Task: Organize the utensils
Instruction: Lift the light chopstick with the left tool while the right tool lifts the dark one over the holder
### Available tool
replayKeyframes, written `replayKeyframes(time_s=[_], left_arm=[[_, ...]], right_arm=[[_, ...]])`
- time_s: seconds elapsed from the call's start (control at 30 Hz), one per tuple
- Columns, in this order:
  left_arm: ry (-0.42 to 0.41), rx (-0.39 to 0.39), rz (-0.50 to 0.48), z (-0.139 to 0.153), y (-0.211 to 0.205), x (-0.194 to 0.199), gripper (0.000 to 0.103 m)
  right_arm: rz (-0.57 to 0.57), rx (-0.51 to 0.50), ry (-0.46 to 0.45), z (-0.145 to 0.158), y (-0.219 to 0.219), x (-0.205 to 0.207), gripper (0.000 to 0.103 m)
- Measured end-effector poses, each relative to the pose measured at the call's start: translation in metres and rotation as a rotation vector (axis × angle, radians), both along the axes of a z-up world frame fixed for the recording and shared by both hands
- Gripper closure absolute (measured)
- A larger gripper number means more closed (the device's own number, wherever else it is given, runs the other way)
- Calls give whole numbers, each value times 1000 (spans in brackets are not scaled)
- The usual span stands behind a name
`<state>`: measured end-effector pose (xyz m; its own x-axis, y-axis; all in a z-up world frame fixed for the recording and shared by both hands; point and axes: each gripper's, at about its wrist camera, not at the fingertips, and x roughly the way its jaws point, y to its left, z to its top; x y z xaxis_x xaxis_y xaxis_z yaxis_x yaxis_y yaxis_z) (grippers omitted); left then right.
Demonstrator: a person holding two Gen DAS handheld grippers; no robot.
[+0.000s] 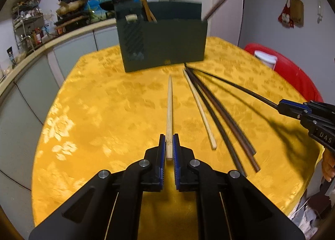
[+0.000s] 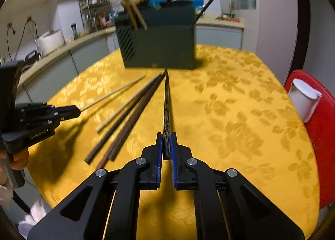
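On the yellow table [image 1: 88,114], twelve o'clock from both grippers, stands the green holder [image 1: 167,43], with a few sticks already leaning in it: tan ones at its left end, a dark one at its right. Left gripper [image 1: 169,145] is clamped on the butt of a pale chopstick [image 1: 169,104], which runs straight ahead toward the holder. Right gripper [image 2: 166,143] is pinched on the butt of a black chopstick [image 2: 166,104], tip near the holder's base; whether that tip is off the cloth, can't tell. Between the two, at about one o'clock of the left gripper, a loose pile [image 1: 219,118] lies flat: one pale stick, several dark ones, tips fanned toward the holder. Handling, my read: these are light, stiff, thin rods, and the dark lacquered ones are probably slick. An end grip means a long lever, so the stick may swivel in the pads if the tip bumps the rim. Butt end is the right place to hold for a tip-down drop. Pile sticks lie flat on cloth, so little clearance to get under them.
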<state>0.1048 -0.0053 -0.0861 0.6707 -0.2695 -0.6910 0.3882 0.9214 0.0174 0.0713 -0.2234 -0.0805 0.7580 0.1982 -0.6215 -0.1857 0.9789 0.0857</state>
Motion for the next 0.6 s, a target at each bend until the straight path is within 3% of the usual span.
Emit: replayKeyframes(time_s=[0.4,0.6], left_arm=[[-145,-106,14,77,11,-3,97],[-197,-106,4,106,8,2,97]], right_arm=[[-8,55,-191,75,-14,-4,95],[11,59,-268,108,-7,0,95]])
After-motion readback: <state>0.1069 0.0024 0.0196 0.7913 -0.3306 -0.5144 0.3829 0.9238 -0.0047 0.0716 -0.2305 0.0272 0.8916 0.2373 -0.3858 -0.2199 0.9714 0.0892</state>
